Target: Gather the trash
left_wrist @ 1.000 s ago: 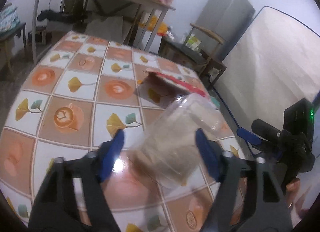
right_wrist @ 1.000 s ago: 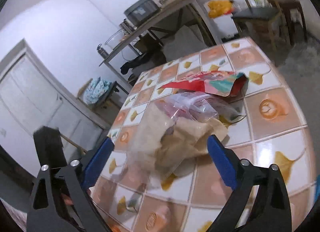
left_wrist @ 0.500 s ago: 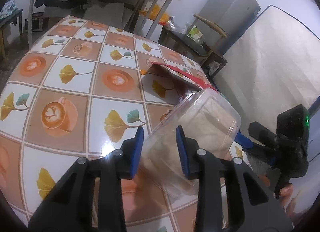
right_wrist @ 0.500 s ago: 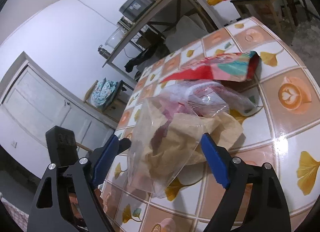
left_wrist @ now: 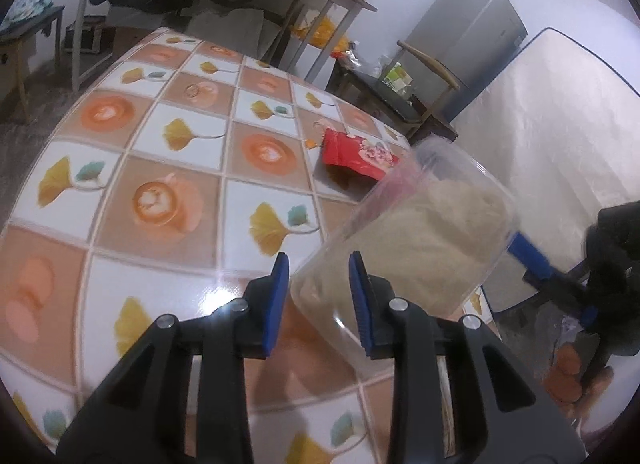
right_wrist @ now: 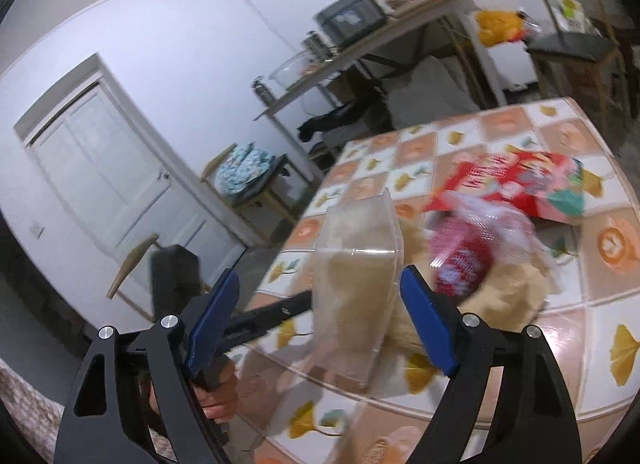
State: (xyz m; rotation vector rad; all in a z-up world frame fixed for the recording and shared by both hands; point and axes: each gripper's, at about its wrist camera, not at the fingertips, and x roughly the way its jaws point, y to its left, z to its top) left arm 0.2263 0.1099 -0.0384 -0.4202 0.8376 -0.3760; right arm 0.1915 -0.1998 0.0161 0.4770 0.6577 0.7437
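Left wrist view: the left gripper (left_wrist: 318, 300), wide a second ago, is closing on the near end of the clear plastic container (left_wrist: 404, 248), now lifted off the tiled table (left_wrist: 160, 152). The right gripper (right_wrist: 316, 324) stays open around it; beyond lies a red wrapper (left_wrist: 358, 154), likely next.

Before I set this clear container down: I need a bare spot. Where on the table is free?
The tiled table is bare across its whole span left of the red snack bag. It is crowded at the near right corner: the clear container in the left gripper, the crumpled wrappers, and the right gripper.
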